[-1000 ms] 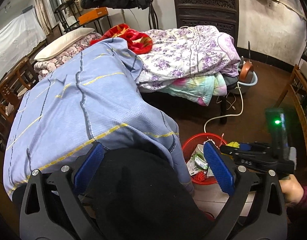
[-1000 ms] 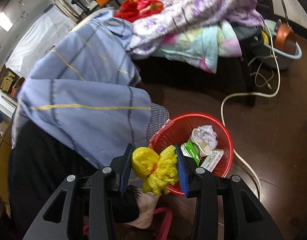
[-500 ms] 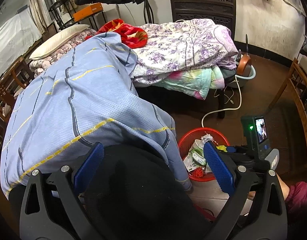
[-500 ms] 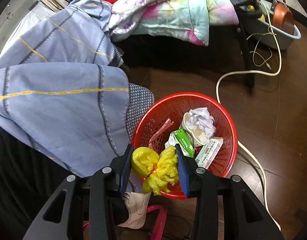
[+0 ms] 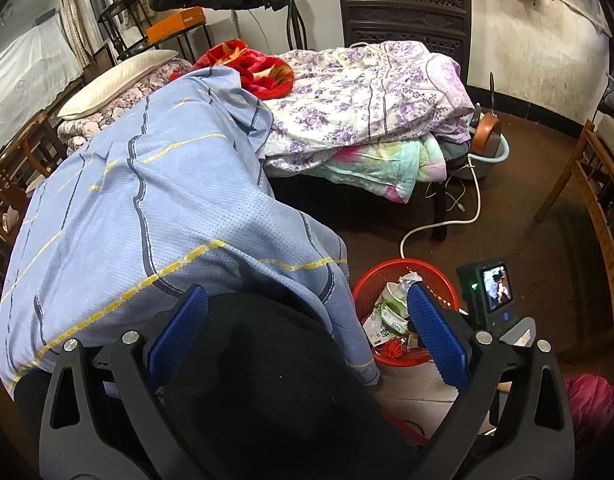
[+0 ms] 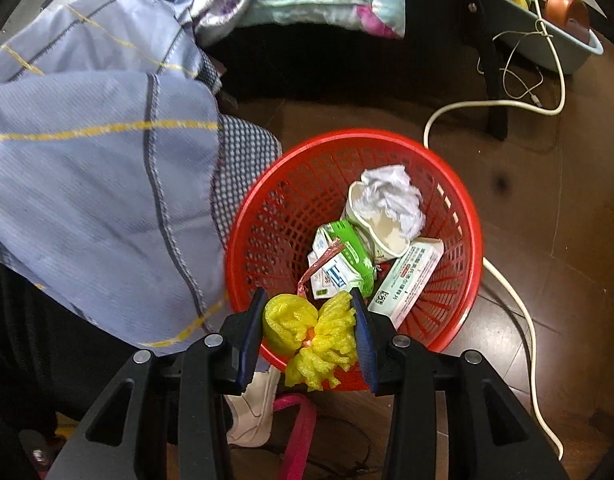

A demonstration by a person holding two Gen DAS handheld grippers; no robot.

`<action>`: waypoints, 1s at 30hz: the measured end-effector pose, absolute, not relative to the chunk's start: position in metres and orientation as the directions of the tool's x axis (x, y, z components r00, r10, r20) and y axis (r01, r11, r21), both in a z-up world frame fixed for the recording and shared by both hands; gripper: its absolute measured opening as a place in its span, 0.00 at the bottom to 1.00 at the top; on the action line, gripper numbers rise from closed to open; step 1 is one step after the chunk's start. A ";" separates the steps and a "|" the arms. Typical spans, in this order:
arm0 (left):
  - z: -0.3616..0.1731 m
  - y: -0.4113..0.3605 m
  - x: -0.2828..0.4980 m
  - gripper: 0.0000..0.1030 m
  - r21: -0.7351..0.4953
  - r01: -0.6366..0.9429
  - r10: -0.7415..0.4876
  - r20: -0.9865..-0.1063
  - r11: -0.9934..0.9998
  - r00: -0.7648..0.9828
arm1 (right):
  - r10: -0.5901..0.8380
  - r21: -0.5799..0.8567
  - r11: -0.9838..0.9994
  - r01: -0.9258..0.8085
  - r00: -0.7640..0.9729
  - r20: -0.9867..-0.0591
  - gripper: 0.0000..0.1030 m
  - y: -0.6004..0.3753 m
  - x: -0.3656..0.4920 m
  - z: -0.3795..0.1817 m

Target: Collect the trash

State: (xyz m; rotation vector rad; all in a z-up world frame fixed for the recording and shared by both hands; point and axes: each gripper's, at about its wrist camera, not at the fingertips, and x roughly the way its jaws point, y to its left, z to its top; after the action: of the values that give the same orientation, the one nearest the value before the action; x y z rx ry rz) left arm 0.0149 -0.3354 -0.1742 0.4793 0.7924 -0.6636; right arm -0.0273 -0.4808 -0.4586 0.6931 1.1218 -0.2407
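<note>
My right gripper [image 6: 309, 312] is shut on a crumpled yellow foam net [image 6: 311, 336], held just above the near rim of a red plastic basket [image 6: 463, 216] on the floor. Inside the basket lie a paper cup with a white tissue [image 6: 391, 200], a green wet-wipe pack [image 6: 343, 256] and a white box [image 6: 407, 280]. In the left wrist view the same red basket [image 5: 371, 280] shows past the right fingertip, with the right gripper's camera body [image 5: 491, 292] beside it. My left gripper [image 5: 307, 312] stands open over a dark garment, holding nothing.
A blue sheet [image 6: 91, 160] drapes over a black shape left of the basket. White cable [image 6: 507, 288] runs along the floor at right. A bed with floral quilts [image 5: 359, 96] stands behind; a blue basin [image 6: 563, 44] sits far right. A white shoe [image 6: 251, 412] lies below the basket.
My right gripper has come down toward the basket with the yellow net in it; the basket now looks larger and nearer. The left gripper has stayed put.
</note>
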 end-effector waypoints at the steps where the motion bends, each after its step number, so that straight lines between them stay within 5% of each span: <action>1: -0.175 -0.336 0.015 0.93 0.147 0.699 -0.358 -0.776 0.699 0.520 | 0.159 0.385 0.770 0.509 0.431 -0.888 0.40 -0.480 -0.027 -0.461; 10: -0.179 -0.342 0.016 0.93 0.134 0.710 -0.356 -0.792 0.691 0.497 | 0.178 0.409 0.755 0.512 0.440 -0.880 0.52 -0.486 -0.019 -0.456; 23: -0.135 -0.400 0.007 0.93 0.067 0.799 -0.520 -0.726 0.598 0.450 | -0.037 0.297 0.853 0.429 0.618 -0.786 0.54 -0.516 -0.077 -0.241; 30: -0.160 -0.411 0.014 0.93 -0.032 0.812 -0.530 -0.773 0.582 0.349 | -0.174 0.133 0.840 0.527 0.493 -0.853 0.67 -0.513 -0.112 -0.202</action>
State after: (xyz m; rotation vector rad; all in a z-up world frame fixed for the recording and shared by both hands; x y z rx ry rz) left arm 0.0138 -0.4109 -0.1603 0.3910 0.8302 -0.8984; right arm -0.1116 -0.5134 -0.2017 0.4058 0.9689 -0.4395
